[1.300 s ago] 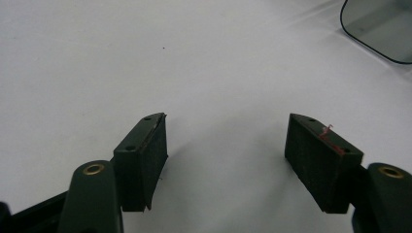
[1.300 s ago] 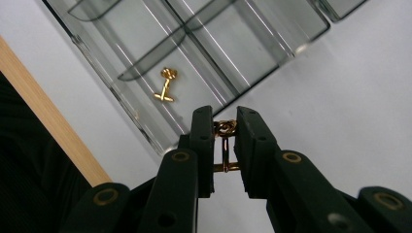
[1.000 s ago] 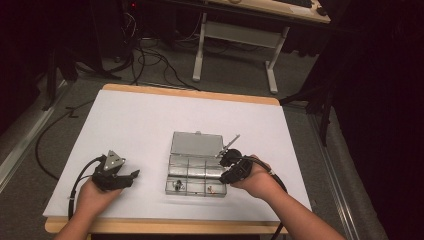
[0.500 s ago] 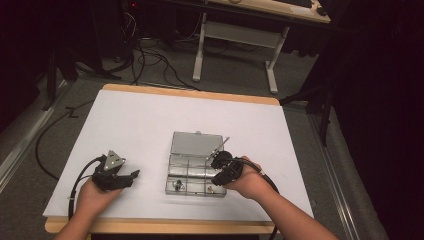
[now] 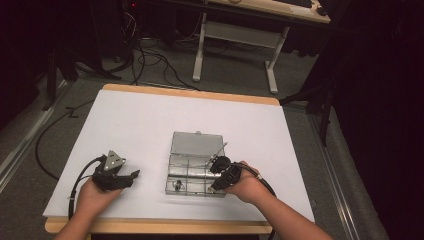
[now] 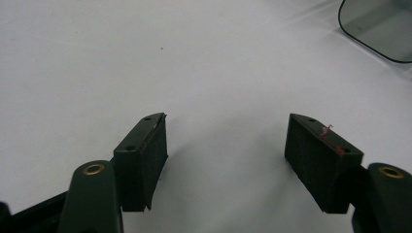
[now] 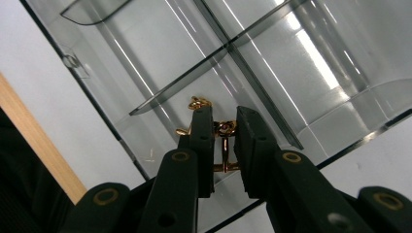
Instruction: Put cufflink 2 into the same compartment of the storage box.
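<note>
Right claw (image 7: 219, 128) grips a gold trinket (image 7: 224, 130), apparently an earring, over the box (image 7: 311, 63), not yet released; left claw (image 6: 228, 160) idle, open.

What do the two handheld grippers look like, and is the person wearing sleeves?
Both are black. The left gripper carries a grey three-cornered plate and trails a black cable; its blocky pads show red scuffs. The right gripper has brass-coloured rivets and its own cable. The forearms are bare, no sleeves.
</note>
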A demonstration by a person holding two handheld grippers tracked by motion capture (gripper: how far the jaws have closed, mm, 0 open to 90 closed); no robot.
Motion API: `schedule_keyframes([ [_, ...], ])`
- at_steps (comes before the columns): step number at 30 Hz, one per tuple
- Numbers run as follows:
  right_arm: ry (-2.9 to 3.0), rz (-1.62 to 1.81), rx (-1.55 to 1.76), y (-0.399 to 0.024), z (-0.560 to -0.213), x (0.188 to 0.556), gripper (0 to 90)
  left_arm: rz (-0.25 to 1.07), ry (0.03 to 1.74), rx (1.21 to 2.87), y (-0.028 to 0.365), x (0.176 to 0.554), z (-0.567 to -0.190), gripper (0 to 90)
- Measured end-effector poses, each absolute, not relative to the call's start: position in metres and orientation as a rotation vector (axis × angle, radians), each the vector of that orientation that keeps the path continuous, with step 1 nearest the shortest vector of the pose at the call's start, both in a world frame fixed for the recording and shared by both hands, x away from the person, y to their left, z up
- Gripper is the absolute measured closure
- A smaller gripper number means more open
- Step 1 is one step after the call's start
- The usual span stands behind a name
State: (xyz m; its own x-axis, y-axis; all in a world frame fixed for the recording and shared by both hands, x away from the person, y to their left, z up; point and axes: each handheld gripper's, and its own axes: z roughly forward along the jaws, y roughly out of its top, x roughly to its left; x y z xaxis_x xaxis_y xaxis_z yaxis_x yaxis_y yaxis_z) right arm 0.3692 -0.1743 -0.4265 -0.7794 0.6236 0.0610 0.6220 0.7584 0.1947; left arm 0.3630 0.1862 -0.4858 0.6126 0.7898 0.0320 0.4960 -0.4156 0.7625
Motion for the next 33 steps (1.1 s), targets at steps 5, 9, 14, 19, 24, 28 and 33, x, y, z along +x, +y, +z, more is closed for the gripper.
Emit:
schedule_keyframes([
  [5, 2.939, 0.314, 1.051, -0.175, -0.431, 0.369, 79.0, 0.507, 1.008, 2.099, 0.186, 0.363, -0.486, 32.4],
  [9, 2.940, 0.317, 1.046, -0.176, -0.434, 0.369, 78.8, 0.508, 1.008, 2.100, 0.186, 0.363, -0.486, 32.3],
  [14, 2.936, 0.326, 1.044, -0.176, -0.436, 0.369, 78.5, 0.509, 1.009, 2.099, 0.186, 0.363, -0.486, 32.3],
  [19, 2.939, 0.325, 1.044, -0.176, -0.435, 0.369, 77.7, 0.509, 1.009, 2.100, 0.186, 0.363, -0.486, 32.3],
  [24, 2.936, 0.333, 1.047, -0.176, -0.434, 0.369, 76.4, 0.508, 1.009, 2.100, 0.186, 0.363, -0.486, 32.3],
  [28, 2.932, 0.351, 1.051, -0.176, -0.428, 0.368, 76.4, 0.509, 1.009, 2.100, 0.186, 0.363, -0.486, 32.4],
  [33, 2.924, 0.401, 1.053, -0.178, -0.415, 0.369, 76.4, 0.510, 0.999, 2.096, 0.186, 0.362, -0.486, 32.1],
])
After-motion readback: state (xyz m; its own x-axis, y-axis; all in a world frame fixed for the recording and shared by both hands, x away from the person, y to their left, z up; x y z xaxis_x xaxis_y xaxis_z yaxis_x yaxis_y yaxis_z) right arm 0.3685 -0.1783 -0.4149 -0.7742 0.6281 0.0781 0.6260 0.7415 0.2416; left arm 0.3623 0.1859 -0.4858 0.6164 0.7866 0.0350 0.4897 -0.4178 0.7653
